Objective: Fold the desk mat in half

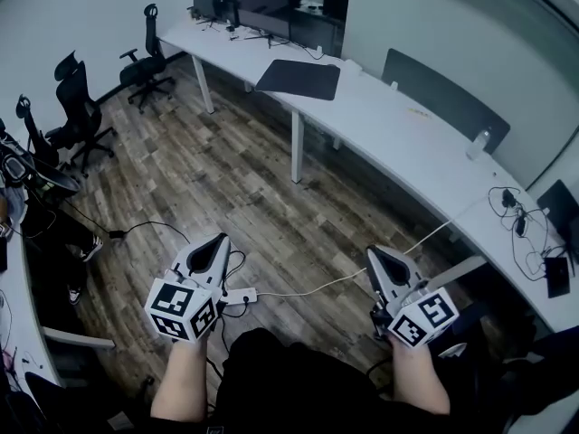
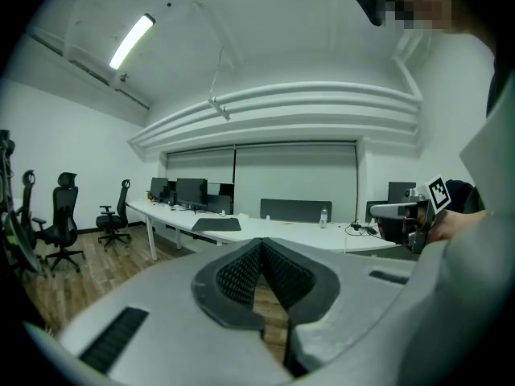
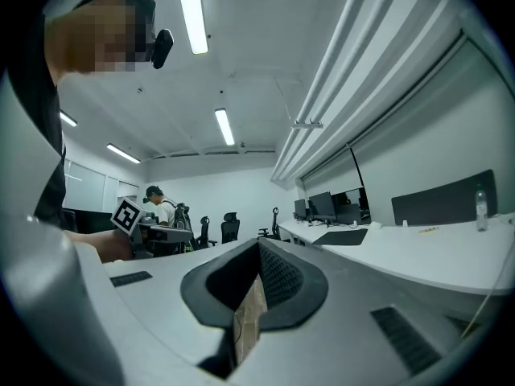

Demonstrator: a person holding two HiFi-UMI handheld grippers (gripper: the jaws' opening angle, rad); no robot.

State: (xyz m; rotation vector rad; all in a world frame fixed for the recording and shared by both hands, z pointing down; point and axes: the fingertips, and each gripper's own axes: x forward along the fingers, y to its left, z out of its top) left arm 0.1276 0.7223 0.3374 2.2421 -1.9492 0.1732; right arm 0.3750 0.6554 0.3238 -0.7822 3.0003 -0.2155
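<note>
In the head view, the left gripper (image 1: 217, 242) sits at the lower left of the frame and the right gripper (image 1: 374, 259) at the lower right, each held in a hand above the wooden floor (image 1: 226, 183). Both point up the frame toward the long white desk (image 1: 398, 125). In the left gripper view, the left gripper (image 2: 259, 246) has its jaws pressed together with nothing between them. The right gripper view shows the same for the right gripper (image 3: 257, 249): jaws together and empty.

The desk mat (image 1: 298, 78) is dark and lies flat and unfolded on the desk in the upper middle of the frame, well apart from both grippers. It appears as a thin dark patch on the desk in the left gripper view (image 2: 216, 224) and in the right gripper view (image 3: 344, 236).

Monitors (image 1: 262, 12) stand at the far end of the desk, at the top of the frame. Office chairs (image 1: 145, 61) stand at the upper left. A white cable (image 1: 317, 287) runs across the floor between the grippers.
</note>
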